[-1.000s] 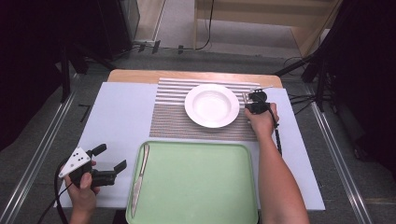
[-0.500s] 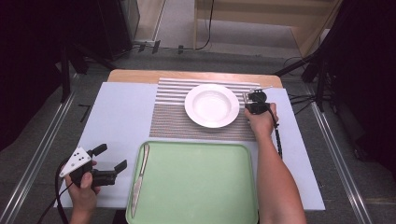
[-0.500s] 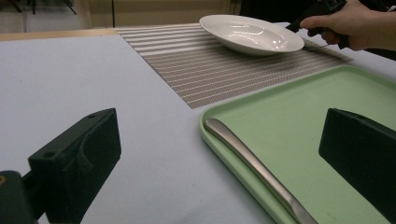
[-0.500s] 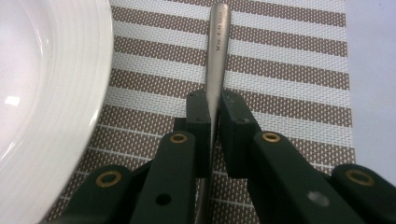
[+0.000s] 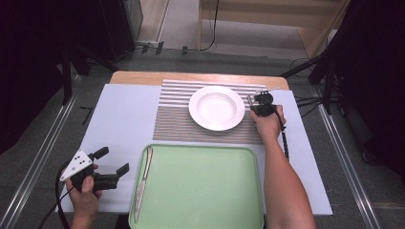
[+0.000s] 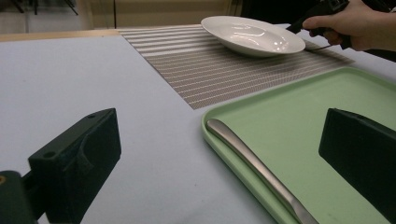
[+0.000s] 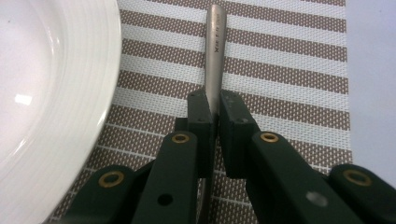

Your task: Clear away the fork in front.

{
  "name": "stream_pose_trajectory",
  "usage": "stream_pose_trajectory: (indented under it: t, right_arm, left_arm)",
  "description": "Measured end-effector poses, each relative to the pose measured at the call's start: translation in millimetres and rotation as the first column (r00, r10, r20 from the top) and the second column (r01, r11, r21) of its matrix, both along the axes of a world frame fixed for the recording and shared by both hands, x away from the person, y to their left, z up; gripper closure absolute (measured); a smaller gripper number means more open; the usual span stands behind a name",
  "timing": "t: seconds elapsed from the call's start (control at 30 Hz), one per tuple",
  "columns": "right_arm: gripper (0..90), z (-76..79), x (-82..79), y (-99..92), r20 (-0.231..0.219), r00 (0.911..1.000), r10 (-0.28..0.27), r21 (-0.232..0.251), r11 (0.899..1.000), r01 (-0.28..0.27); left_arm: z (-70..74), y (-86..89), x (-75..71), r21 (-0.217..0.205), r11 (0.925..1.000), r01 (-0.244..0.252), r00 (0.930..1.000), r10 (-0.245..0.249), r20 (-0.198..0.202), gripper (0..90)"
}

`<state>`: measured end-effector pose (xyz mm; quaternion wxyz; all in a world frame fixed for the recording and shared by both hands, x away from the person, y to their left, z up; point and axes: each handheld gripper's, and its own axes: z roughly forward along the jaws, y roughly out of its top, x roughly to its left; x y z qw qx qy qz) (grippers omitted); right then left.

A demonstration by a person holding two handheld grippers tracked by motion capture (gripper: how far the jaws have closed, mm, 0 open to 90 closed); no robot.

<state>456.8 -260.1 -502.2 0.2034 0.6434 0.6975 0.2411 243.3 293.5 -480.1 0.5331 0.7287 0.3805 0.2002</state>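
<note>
While on mat, bare plate; knife in tray.

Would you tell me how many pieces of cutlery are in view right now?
2: a knife lying along the green tray's left edge, and a metal utensil clamped in the right gripper beside the white plate; its working end is hidden.

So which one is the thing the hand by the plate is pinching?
Find the striped brown-and-white placemat. Right of its round white plate, the right gripper clamps a slim silver metal utensil handle. The other silver utensil lies loose on the green tray.
</note>
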Motion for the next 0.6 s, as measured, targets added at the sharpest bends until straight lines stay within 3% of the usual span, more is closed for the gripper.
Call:
stream_pose_trajectory:
  t: [0.07,0.1,0.17,0.23,0.33,0.43,0.47,0.6]
  right_arm:
    - [83.1,1.1,-0.5,-1.5,0.000,0.9999,0.013,-0.006,1.000,-0.013]
    - [88.3,3.9,-1.9,-3.2,0.013,0.9999,-0.005,-0.011,1.000,0.005]
    - [88.6,6.4,-2.5,-6.4,0.033,0.9994,-0.010,0.018,1.000,0.009]
    - [88.4,7.5,-1.1,-8.7,0.000,0.9999,0.011,0.014,1.000,-0.011]
    - [88.0,7.7,-1.1,-9.1,-0.002,0.9999,0.012,0.015,1.000,-0.012]
    - [78.2,5.1,-1.3,-7.6,-0.005,0.9999,0.012,-0.001,1.000,-0.012]
    - [77.8,3.6,-1.1,-6.9,-0.010,0.9998,0.017,0.020,1.000,-0.017]
    - [77.1,-1.1,0.6,-5.3,-0.037,0.9992,0.019,0.005,1.000,-0.018]
  left_arm:
    - [-0.4,-0.7,0.2,-0.007,1.0000,-0.001,1.0000,0.001,0.006,0.0]
    - [-0.4,-0.9,0.1,-0.006,1.0000,-0.001,1.0000,0.001,0.006,0.0]
    - [-0.4,-1.3,0.3,-0.004,1.0000,0.003,1.0000,-0.003,0.007,0.0]
    - [-0.3,-1.9,0.1,-0.006,1.0000,0.003,1.0000,-0.003,0.008,0.0]
    - [-0.2,-2.1,-0.1,-0.004,1.0000,0.004,1.0000,-0.004,0.007,0.0]
    - [-0.1,-1.7,-0.2,-0.004,1.0000,0.001,1.0000,-0.001,0.008,0.0]
    - [-0.1,-1.7,-0.2,-0.004,1.0000,0.001,1.0000,-0.001,0.008,0.0]
    - [-0.2,-1.6,-0.1,-0.004,1.0000,0.002,1.0000,-0.002,0.008,0.0]
